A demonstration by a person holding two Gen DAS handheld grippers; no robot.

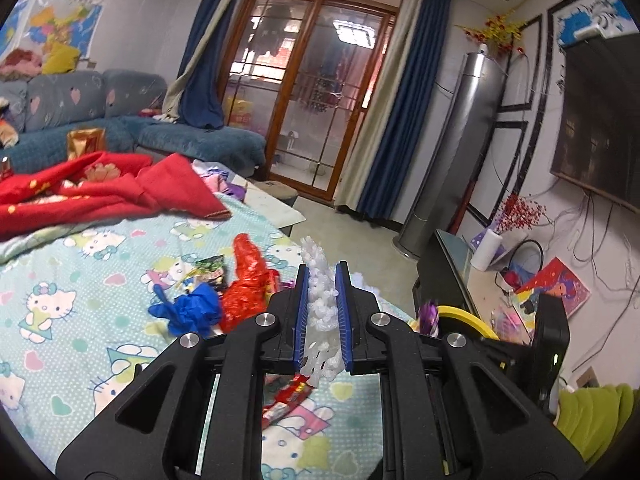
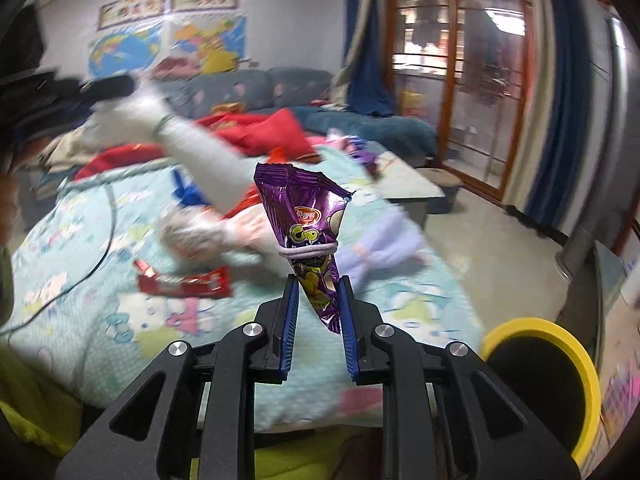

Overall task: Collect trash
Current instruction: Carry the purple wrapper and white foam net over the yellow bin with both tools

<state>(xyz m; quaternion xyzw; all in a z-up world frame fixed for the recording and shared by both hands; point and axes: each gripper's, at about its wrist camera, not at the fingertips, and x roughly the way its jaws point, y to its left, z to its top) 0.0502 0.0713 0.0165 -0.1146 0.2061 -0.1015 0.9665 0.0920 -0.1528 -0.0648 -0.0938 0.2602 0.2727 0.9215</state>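
My left gripper (image 1: 323,270) is shut on a strip of white foam netting (image 1: 320,304) and holds it above the Hello Kitty bedspread (image 1: 80,320). My right gripper (image 2: 318,282) is shut on a purple snack bag (image 2: 310,232) tied with a hair band, held upright over the bed's near edge. A yellow-rimmed black trash bin (image 2: 536,372) stands low to the right; its rim shows in the left wrist view (image 1: 466,318). On the bed lie a red crumpled bag (image 1: 246,284), a blue crumpled bag (image 1: 188,312), a green snack wrapper (image 1: 210,270) and a red wrapper (image 2: 184,282).
A red blanket (image 1: 100,192) lies at the far side of the bed, with a blue sofa (image 1: 120,120) behind. A black TV stand (image 1: 448,264) and a silver tower air conditioner (image 1: 452,152) stand to the right. The person's left arm (image 2: 200,152) crosses the bed.
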